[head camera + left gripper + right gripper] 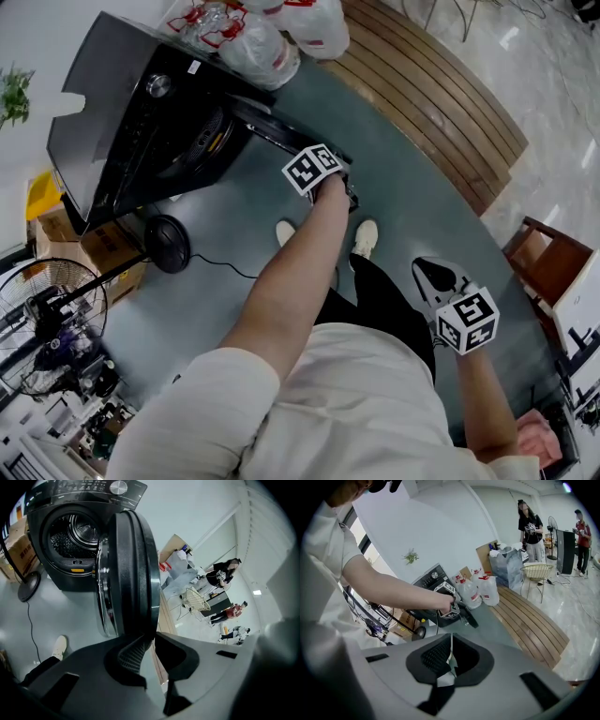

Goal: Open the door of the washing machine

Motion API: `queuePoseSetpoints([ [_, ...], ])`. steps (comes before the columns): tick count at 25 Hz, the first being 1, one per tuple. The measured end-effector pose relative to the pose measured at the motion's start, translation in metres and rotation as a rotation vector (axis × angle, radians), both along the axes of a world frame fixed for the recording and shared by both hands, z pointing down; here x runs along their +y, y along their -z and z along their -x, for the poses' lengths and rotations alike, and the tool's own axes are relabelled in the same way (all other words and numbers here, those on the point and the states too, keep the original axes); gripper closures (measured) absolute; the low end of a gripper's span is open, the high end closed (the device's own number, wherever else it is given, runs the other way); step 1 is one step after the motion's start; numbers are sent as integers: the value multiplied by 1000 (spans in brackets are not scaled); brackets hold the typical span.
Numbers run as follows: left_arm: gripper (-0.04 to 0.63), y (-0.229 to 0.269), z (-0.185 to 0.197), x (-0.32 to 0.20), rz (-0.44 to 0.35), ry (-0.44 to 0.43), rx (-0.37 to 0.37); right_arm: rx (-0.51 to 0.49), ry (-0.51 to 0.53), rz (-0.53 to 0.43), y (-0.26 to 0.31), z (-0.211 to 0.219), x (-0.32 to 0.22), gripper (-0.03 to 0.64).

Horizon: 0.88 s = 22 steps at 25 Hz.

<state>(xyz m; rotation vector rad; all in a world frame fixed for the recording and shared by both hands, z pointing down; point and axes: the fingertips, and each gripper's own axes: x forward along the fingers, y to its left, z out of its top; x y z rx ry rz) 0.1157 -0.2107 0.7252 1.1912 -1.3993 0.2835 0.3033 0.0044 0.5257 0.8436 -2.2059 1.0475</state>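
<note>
Your left gripper (152, 638) clamps the rim of the washing machine (61, 536) door (133, 569), which stands wide open & edge-on to that gripper's camera, drum exposed. Your right gripper (450, 641) hangs at your right side, well apart from the machine, jaws pressed together w/ nothing btwn them. Red labels on the water jugs (480, 590) & the control-panel (89, 486) print: too small to read.

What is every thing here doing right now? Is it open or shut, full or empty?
Round black washing machine door: open, swung well out from the front.
Steel drum of the dark grey washing machine: uncovered, looks empty.
Left gripper: jaws closed on the door's edge.
Right gripper: jaws together, holding nothing, away from the machine.
</note>
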Motion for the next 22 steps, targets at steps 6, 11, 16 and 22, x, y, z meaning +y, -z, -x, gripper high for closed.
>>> queuePoseSetpoints([
  [6, 518, 1, 2, 5, 13, -23, -20, 2, 8, -10, 2, 1, -1, 594],
  [11, 518, 5, 1, 5, 3, -42, -11, 2, 17, -16, 3, 3, -2, 592],
  [16, 518, 16, 1, 12, -15, -71, -3, -3, 33, -31, 7, 11, -3, 592],
  [22, 518, 42, 1, 24, -50, -105, 40, -8, 69, -68, 16, 29, -13, 592],
])
